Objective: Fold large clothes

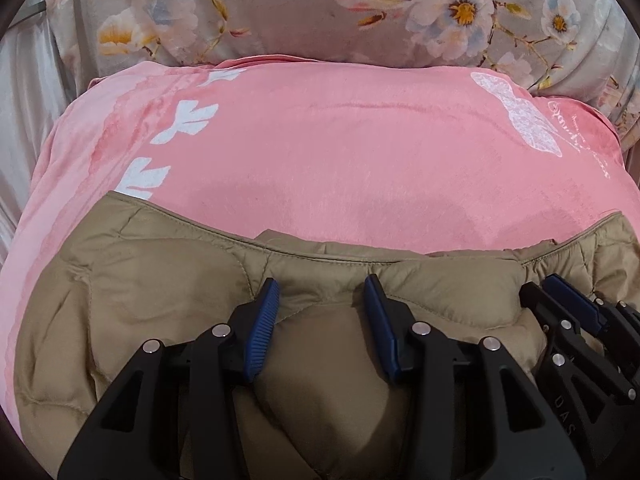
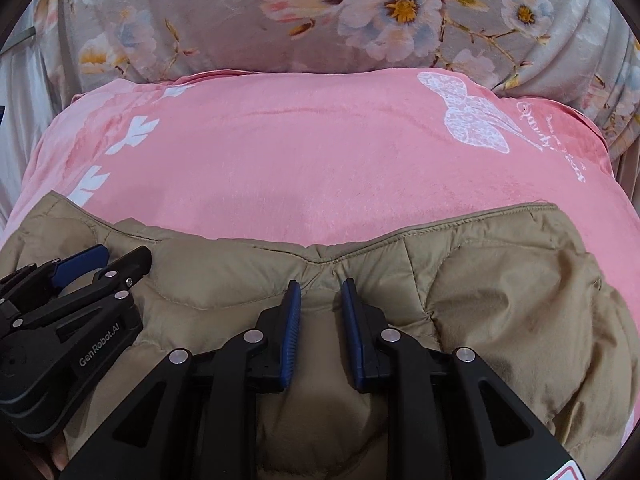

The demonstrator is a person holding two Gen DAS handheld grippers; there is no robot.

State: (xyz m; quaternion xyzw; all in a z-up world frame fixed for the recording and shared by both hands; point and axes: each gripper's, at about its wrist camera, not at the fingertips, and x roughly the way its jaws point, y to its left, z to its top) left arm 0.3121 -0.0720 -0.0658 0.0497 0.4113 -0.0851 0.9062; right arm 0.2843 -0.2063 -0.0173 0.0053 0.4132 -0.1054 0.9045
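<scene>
A tan quilted jacket lies bunched on a pink blanket, its stitched hem edge facing away from me. My left gripper points down onto it, and a puffed fold of the jacket fills the gap between its blue pads. Close on its right, my right gripper pinches a narrower fold of the same jacket just behind the hem. Each gripper also shows in the other's view: the right gripper at the right edge, the left gripper at the left edge.
The pink blanket carries white leaf and bird prints and runs well beyond the jacket. Behind it rises grey floral bedding. Pale fabric hangs at the far left edge.
</scene>
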